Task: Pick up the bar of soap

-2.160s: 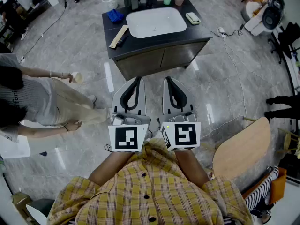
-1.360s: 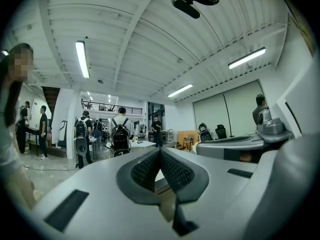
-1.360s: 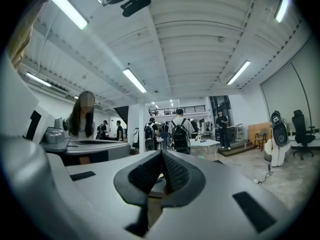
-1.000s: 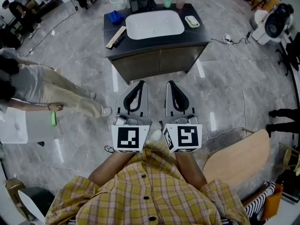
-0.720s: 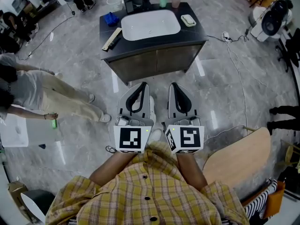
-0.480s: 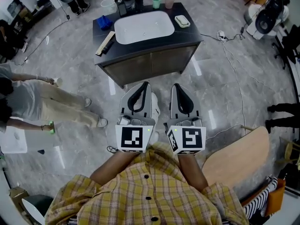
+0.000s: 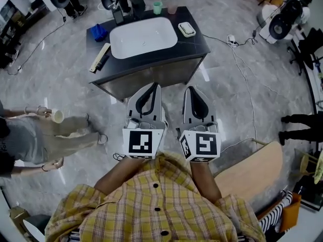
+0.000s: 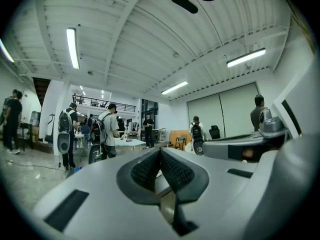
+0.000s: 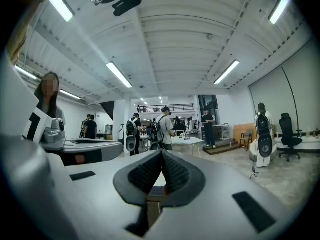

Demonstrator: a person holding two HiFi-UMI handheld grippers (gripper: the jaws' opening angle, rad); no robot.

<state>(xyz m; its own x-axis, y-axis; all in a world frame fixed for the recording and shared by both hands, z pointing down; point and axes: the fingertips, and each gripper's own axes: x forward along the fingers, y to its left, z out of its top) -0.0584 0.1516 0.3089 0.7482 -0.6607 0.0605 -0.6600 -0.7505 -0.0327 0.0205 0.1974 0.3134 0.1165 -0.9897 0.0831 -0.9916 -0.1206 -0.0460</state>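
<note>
The bar of soap (image 7: pixel 186 29) is a pale block in a small dish on the dark countertop (image 7: pixel 197 40), just right of the white sink (image 7: pixel 143 37). It shows only in the head view, far ahead of both grippers. My left gripper (image 7: pixel 153 85) and right gripper (image 7: pixel 191 88) are held side by side close to my chest, pointing toward the cabinet's front. Both are shut with nothing between the pads. In the left gripper view my left gripper (image 8: pixel 160 150) faces a hall with people, and my right gripper (image 9: pixel 161 153) does the same in the right gripper view; neither shows the soap.
A green cup (image 7: pixel 157 7), a pink cup (image 7: pixel 172 8), a blue cloth (image 7: pixel 99 33) and a wooden stick (image 7: pixel 100 57) lie on the counter. A person holding a cup (image 7: pixel 56 116) stands at the left. A wooden tabletop (image 7: pixel 252 171) is at my right, and cables (image 7: pixel 237 59) cross the floor.
The sink cabinet has slid left and slightly closer in the head view as I approach. The person at the left has shifted. Both grippers stay shut, side by side.
</note>
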